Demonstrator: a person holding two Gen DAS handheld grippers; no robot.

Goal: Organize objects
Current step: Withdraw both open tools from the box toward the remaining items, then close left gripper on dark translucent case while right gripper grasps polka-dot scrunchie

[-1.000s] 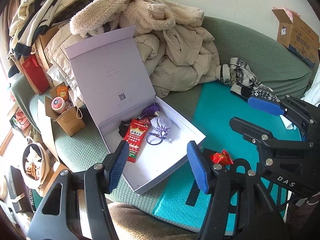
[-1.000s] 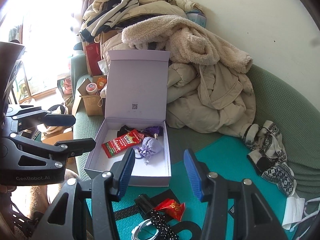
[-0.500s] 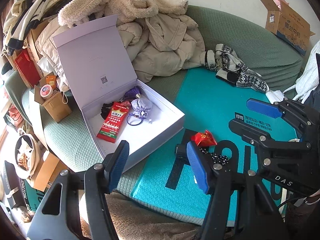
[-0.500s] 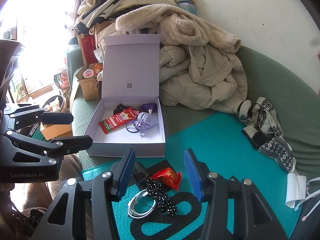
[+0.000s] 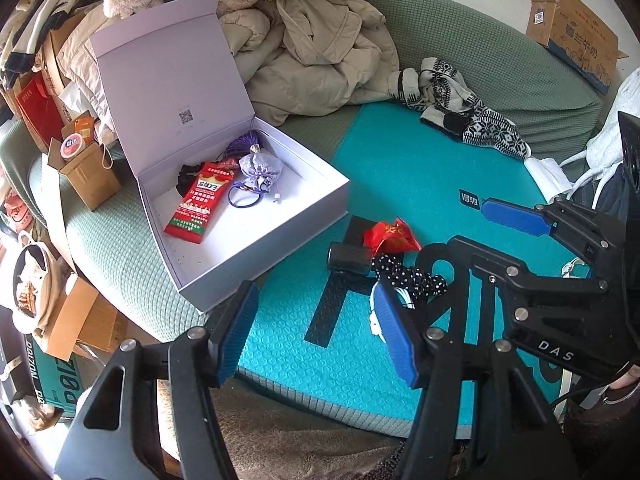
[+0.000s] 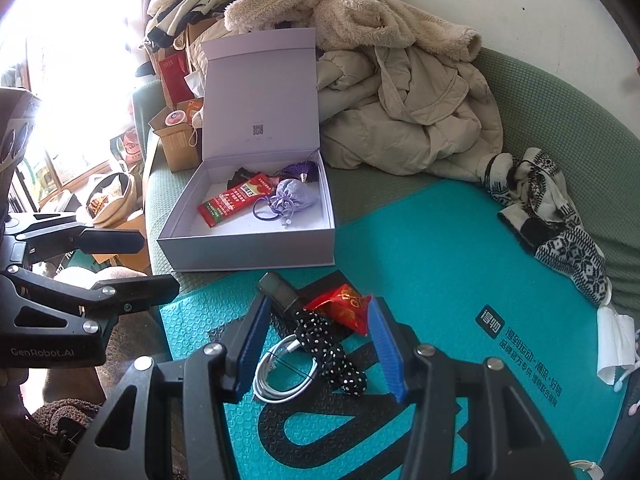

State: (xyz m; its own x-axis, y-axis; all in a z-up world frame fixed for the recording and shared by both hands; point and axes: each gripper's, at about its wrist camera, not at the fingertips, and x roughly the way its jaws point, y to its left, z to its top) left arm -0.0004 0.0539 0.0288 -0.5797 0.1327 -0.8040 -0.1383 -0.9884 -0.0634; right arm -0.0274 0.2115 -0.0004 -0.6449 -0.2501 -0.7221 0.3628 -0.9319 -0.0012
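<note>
while both grippers gape empty — left gripper (image 5: 316,334), right gripper (image 6: 320,346) — one box (image 6: 248,250), four loose items.

1. White cable (image 5: 374,312): mostly hidden behind the left tool's (image 5: 316,332) right finger in the left wrist view.
2. Black hair tie (image 5: 187,178) in the box (image 5: 280,240): half covered by the red packet (image 5: 198,210).
3. Print on the red packet: too small to read.
4. Cardboard carton (image 5: 576,32), far right: cut by the frame edge.
5. Window area (image 6: 68,60), far left: blown out white.
</note>
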